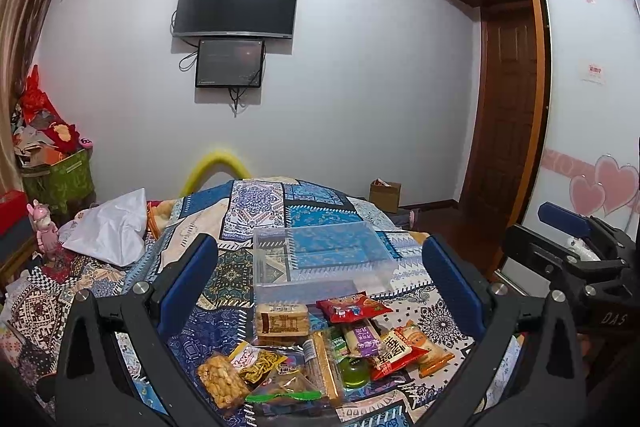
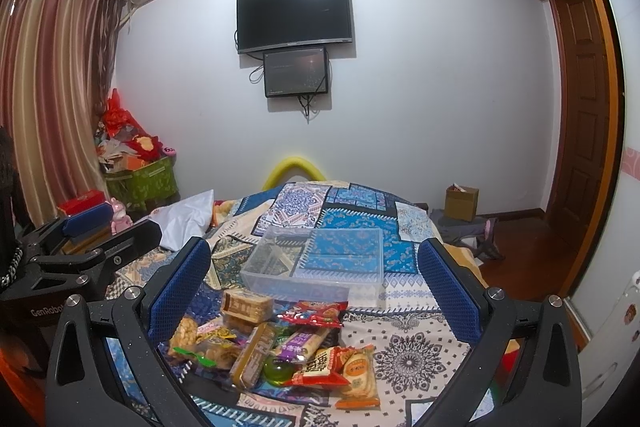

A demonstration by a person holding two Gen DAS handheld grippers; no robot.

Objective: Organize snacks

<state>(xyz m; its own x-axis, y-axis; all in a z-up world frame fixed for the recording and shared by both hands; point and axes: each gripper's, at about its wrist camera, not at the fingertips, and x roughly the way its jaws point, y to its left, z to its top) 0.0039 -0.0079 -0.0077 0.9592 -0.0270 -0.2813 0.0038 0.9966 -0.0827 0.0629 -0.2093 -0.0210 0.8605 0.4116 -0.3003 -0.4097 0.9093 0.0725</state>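
A pile of wrapped snacks [image 1: 316,351] lies on the patterned bedspread [image 1: 224,267] near me; it also shows in the right wrist view [image 2: 276,347]. It holds a brown biscuit pack [image 1: 282,319], a red packet [image 1: 352,309], a green jelly cup [image 1: 354,373] and a bag of yellow puffs [image 1: 220,381]. Just behind the pile stands a clear plastic box [image 1: 324,259], empty, which the right wrist view [image 2: 316,263] also shows. My left gripper [image 1: 320,287] is open above the pile. My right gripper [image 2: 316,287] is open above it too, and appears at the right edge of the left view [image 1: 576,247].
A white pillow [image 1: 110,227] lies at the bed's left. A green bin of clutter [image 1: 56,179] stands by the curtain. A cardboard box [image 2: 462,203] sits on the floor by the brown door [image 2: 580,115]. A TV [image 1: 236,5] hangs on the far wall.
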